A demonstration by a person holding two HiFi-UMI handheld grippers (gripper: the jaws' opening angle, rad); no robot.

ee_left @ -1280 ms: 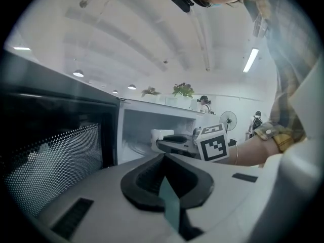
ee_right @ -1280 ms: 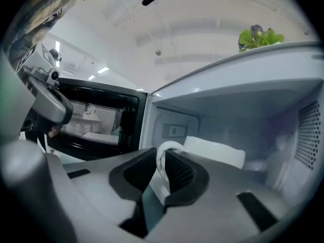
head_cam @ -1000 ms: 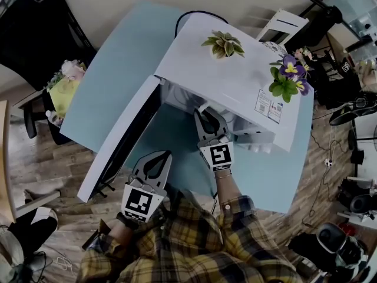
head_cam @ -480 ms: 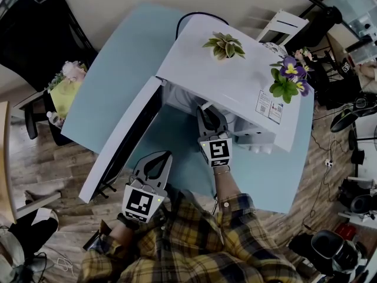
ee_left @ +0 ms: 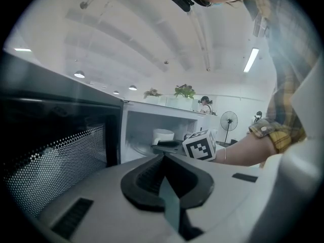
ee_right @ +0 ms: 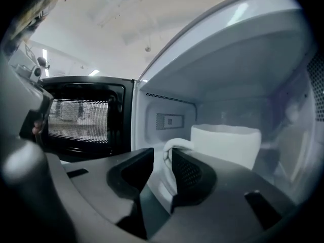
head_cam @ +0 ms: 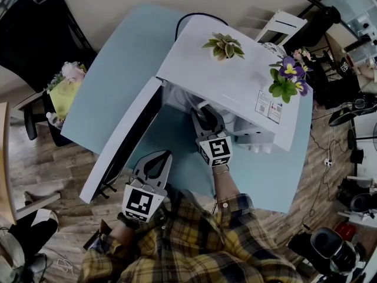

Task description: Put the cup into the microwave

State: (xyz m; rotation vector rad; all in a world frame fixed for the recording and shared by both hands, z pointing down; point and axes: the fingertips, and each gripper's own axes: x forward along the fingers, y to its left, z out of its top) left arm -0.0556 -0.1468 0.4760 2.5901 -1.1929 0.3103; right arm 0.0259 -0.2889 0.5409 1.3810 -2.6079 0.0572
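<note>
The left gripper (head_cam: 159, 160), jaws pressed together and empty, hangs beside the open dark-windowed door (head_cam: 118, 146). The nearer right gripper (ee_right: 162, 156) reaches into the white microwave (head_cam: 235, 81). Its jaws, just opening, loosely flank the handle of the white ceramic cup (ee_right: 225, 143) standing inside, straight ahead.

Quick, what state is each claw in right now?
Left claw: closed, empty.
Right claw: open, jaws have just been opening, with the handle of the cup between them.
</note>
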